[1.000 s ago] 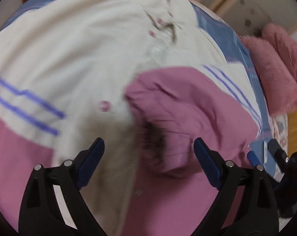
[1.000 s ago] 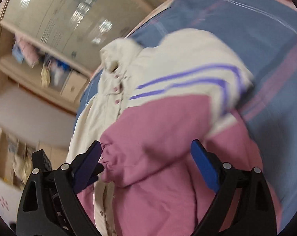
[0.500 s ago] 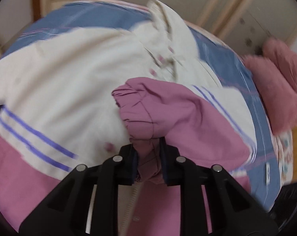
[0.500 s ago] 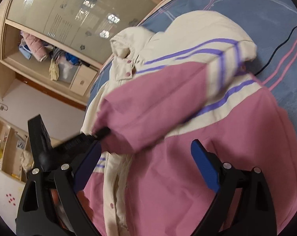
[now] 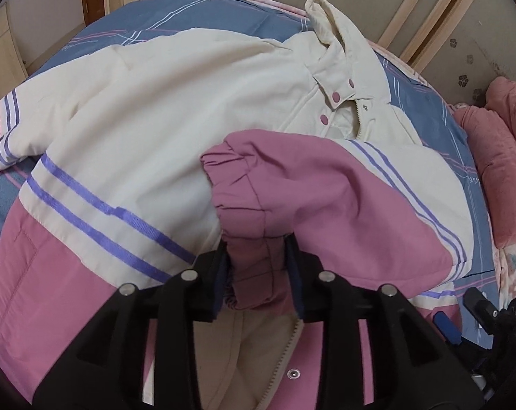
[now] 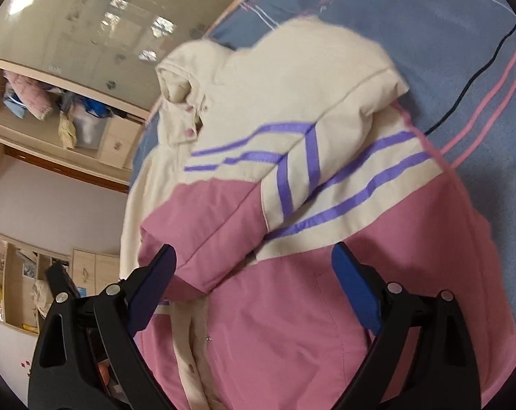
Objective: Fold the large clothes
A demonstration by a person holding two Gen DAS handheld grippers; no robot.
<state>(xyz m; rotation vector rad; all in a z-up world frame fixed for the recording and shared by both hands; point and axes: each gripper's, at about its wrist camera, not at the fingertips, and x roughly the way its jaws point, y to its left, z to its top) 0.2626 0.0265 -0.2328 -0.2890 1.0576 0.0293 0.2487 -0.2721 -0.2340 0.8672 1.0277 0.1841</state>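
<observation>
**Sleeve caught, fold under way**

The bed [image 5: 196,10] carries the jacket [image 5: 162,102], spread face up with its front open. A second ago the left gripper [image 5: 258,266] stood wide above the pink cuff [image 5: 254,266]; it now has that cuff between its pads, jaws easing apart slightly, the sleeve [image 5: 326,188] drawn across the chest. The right gripper [image 6: 254,283] hangs wide apart, empty, over the hem. The far sleeve [image 5: 15,130] lies unfolded. A pink blanket [image 5: 497,157] sits beside, clear of the work.
</observation>
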